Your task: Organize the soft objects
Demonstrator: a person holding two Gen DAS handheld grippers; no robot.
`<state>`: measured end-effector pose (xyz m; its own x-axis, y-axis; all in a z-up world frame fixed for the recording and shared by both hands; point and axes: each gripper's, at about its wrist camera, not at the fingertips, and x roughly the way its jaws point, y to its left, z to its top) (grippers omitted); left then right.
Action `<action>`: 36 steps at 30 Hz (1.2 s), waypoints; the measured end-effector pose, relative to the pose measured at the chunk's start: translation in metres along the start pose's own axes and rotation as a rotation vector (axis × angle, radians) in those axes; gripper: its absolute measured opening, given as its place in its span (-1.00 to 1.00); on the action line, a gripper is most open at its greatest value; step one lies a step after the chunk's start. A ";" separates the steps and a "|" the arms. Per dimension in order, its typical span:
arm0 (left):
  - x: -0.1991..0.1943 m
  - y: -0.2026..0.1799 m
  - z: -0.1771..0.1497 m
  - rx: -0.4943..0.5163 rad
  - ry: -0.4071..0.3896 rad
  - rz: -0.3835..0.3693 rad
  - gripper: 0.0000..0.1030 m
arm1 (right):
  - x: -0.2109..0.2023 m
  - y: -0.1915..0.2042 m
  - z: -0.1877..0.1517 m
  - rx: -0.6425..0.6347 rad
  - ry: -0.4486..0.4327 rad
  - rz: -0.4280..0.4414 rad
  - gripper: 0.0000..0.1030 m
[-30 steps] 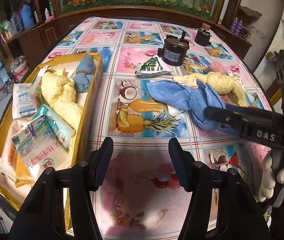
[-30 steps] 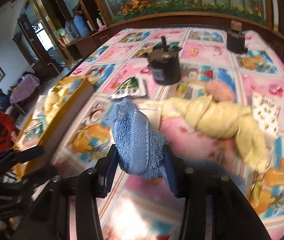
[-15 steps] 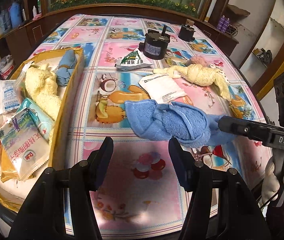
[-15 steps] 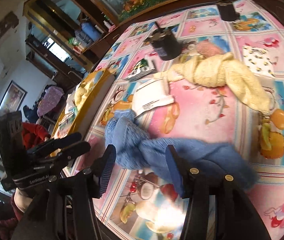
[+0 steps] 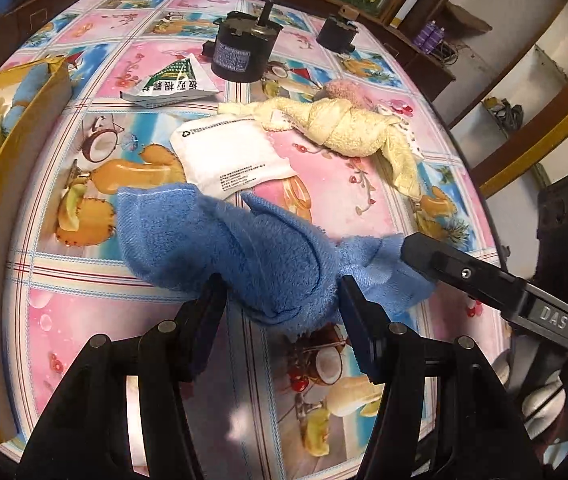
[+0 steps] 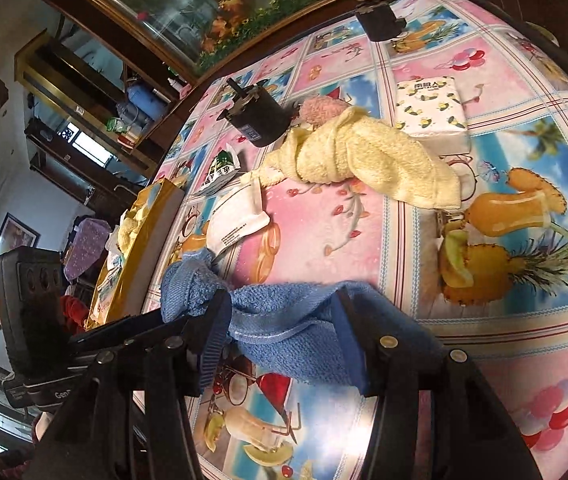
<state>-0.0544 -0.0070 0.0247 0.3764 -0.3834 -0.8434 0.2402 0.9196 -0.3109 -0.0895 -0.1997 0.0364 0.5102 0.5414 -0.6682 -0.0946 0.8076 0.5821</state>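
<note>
The blue towel [image 5: 244,248] lies bunched on the worktop [image 5: 323,184] at the lower centre of the left wrist view, and both tongs are around it. The left tongs [image 5: 280,300] stand wide, with the folded bulk of the towel between the fingers, seemingly not yet pressed. The right tongs [image 6: 280,320] also straddle the cloth at its other end; the fingers are apart with towel between them, and whether they really pinch it cannot be told.

To do this step well, the left tongs should probably close on the thick fold, not on a loose edge, so that the towel lifts as one bundle. Then it may go to the yellow box [image 5: 24,128] at the left edge of the frame, which already holds soft things.

Counted on the worktop: one blue towel, one yellow towel [image 5: 347,128] twisted at upper right, one pink soft thing [image 5: 343,90] behind it, two black motors [image 5: 240,56], one white pouch [image 5: 232,156], one green-white packet [image 5: 172,84] and one tissue pack [image 6: 431,108].
</note>
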 end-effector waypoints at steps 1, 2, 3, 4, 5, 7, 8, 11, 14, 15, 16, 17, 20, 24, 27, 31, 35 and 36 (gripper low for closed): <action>0.005 -0.006 0.001 0.018 -0.002 0.018 0.12 | -0.001 -0.001 0.000 0.003 -0.002 0.000 0.01; 0.009 -0.009 0.003 0.030 -0.001 0.036 0.12 | -0.002 -0.002 0.000 0.005 -0.004 -0.003 0.01; 0.013 -0.012 0.004 0.037 -0.002 0.050 0.13 | -0.003 -0.003 0.000 0.007 -0.005 -0.006 0.01; 0.015 -0.015 0.006 0.046 -0.017 0.062 0.19 | -0.005 -0.004 -0.001 0.007 -0.007 -0.007 0.01; 0.017 -0.017 0.008 0.051 -0.018 0.075 0.21 | -0.006 -0.005 -0.001 0.004 -0.013 -0.006 0.01; 0.020 -0.018 0.011 0.053 -0.024 0.087 0.28 | -0.008 -0.009 0.000 0.007 -0.025 -0.014 0.01; 0.021 -0.017 0.012 0.048 -0.031 0.087 0.32 | -0.008 -0.012 0.001 0.016 -0.027 -0.018 0.01; 0.021 -0.010 0.014 0.026 -0.058 0.077 0.38 | -0.008 -0.014 0.001 0.031 -0.034 -0.021 0.01; 0.022 -0.011 0.013 0.038 -0.069 0.085 0.39 | -0.008 -0.012 -0.002 0.025 -0.035 -0.021 0.01; 0.023 -0.015 0.013 0.054 -0.069 0.101 0.39 | -0.006 -0.013 -0.002 0.024 -0.031 -0.026 0.01; 0.025 -0.018 0.013 0.075 -0.070 0.119 0.39 | -0.005 -0.013 -0.002 0.025 -0.026 -0.029 0.01; 0.026 -0.021 0.012 0.089 -0.075 0.129 0.39 | -0.003 -0.013 -0.002 0.030 -0.022 -0.032 0.01; 0.023 -0.018 0.010 0.102 -0.099 0.083 -0.04 | -0.002 -0.014 -0.002 0.042 -0.029 -0.038 0.01; 0.014 -0.004 0.006 0.062 -0.109 0.014 -0.21 | 0.001 -0.015 -0.005 0.052 -0.029 -0.048 0.01; -0.001 0.004 0.004 0.043 -0.139 -0.030 -0.21 | 0.002 -0.012 -0.006 0.044 -0.025 -0.057 0.01; -0.030 0.013 -0.004 0.046 -0.197 -0.041 -0.21 | 0.006 -0.004 -0.006 0.030 -0.014 -0.057 0.01; -0.058 0.033 -0.015 0.019 -0.252 -0.028 -0.20 | 0.009 0.012 -0.006 -0.004 -0.011 -0.051 0.01; -0.063 0.039 -0.018 0.011 -0.262 -0.015 -0.20 | 0.010 0.016 -0.006 -0.019 -0.008 -0.049 0.01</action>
<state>-0.0852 0.0549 0.0577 0.5914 -0.4074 -0.6959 0.2565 0.9132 -0.3166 -0.0908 -0.1804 0.0365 0.5210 0.4995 -0.6921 -0.0852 0.8373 0.5401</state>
